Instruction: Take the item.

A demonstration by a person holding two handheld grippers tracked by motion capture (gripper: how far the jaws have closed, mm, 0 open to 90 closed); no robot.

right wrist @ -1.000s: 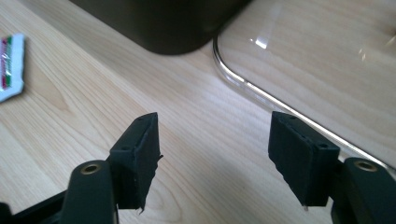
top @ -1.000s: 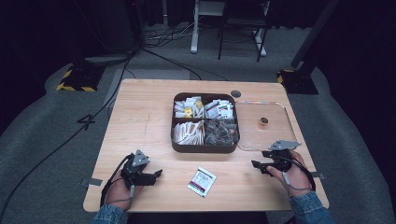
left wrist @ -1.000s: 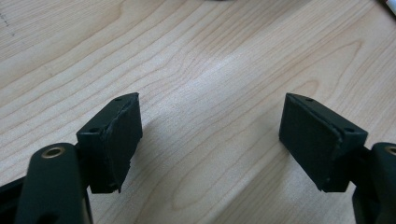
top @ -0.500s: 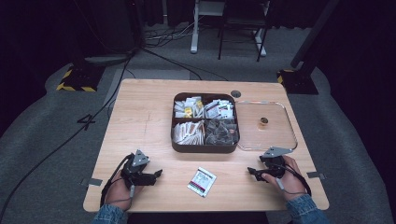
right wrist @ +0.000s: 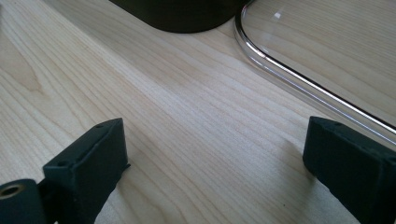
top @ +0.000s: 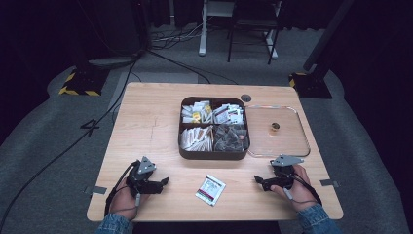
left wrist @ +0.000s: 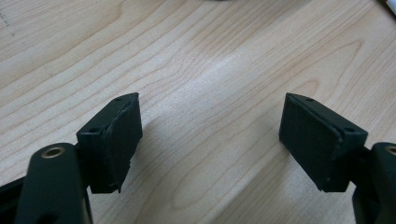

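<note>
A dark four-compartment box [top: 214, 127] full of small packets stands mid-table. One white packet with a red band [top: 210, 189] lies flat on the wood in front of it. My left gripper [top: 163, 182] rests at the front left, jaws wide apart over bare wood [left wrist: 210, 121], open and empty. At the front right my right gripper [top: 258, 181] is low on the table, open and empty too, pointing left toward the packet. Its view shows bare wood between the jaws [right wrist: 215, 154], the box's corner [right wrist: 177, 16] ahead and the clear lid's rim [right wrist: 299, 79].
A clear plastic lid [top: 278, 131] lies flat right of the box, a small brown knob [top: 275, 126] at its middle. A cable hole [top: 246, 98] sits behind the box. Tape marks [top: 96, 189] are at the table's front edges. Cables trail across the grey floor.
My right gripper has moved forward and left, away from the lid's front edge toward the loose packet. The left gripper has stayed put.
</note>
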